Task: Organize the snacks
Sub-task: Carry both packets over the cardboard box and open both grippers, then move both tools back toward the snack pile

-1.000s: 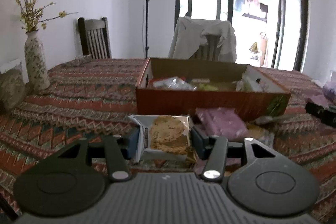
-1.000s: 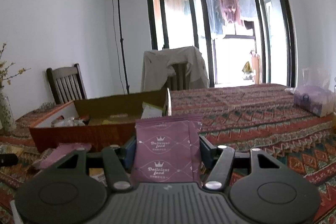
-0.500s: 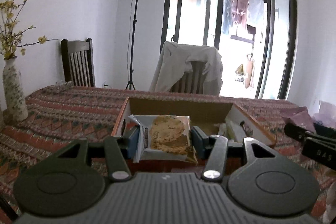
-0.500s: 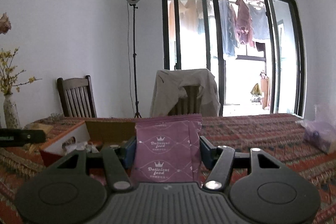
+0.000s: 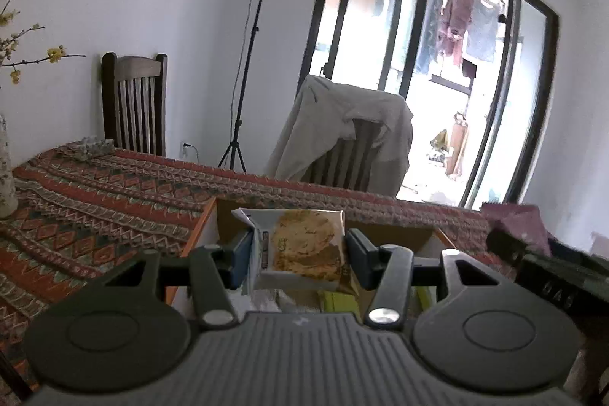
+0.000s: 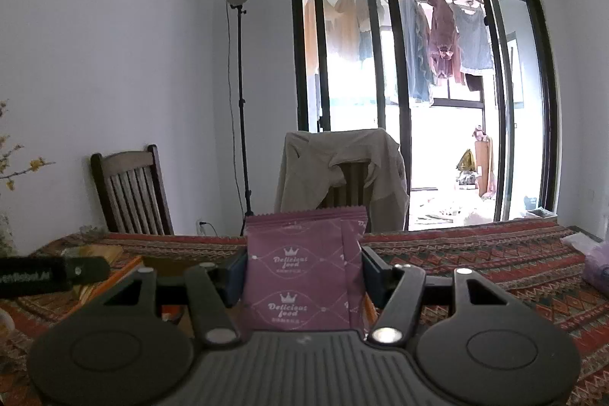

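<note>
The purple packet [image 6: 302, 276] reads "Delicious food" twice under crowns; other print in the room is illegible.

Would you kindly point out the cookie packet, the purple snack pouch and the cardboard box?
cookie packet [image 5: 304, 246], left wrist view, on the printed cookie.
purple snack pouch [image 6: 300, 273], right wrist view, on its front face.
cardboard box [image 5: 198, 238], left wrist view, on its left wall.

We count two grippers: the left gripper [image 5: 298, 250] and the right gripper [image 6: 302, 273]. Snack packets held above the box [image 5: 198, 238]: two, one cookie packet [image 5: 304, 246] and one purple packet [image 6: 304, 273]. Boxes: one. Behind the box we count two chairs [image 6: 129, 189], one jacket [image 6: 342, 174] and one lamp stand [image 6: 239, 101].
</note>
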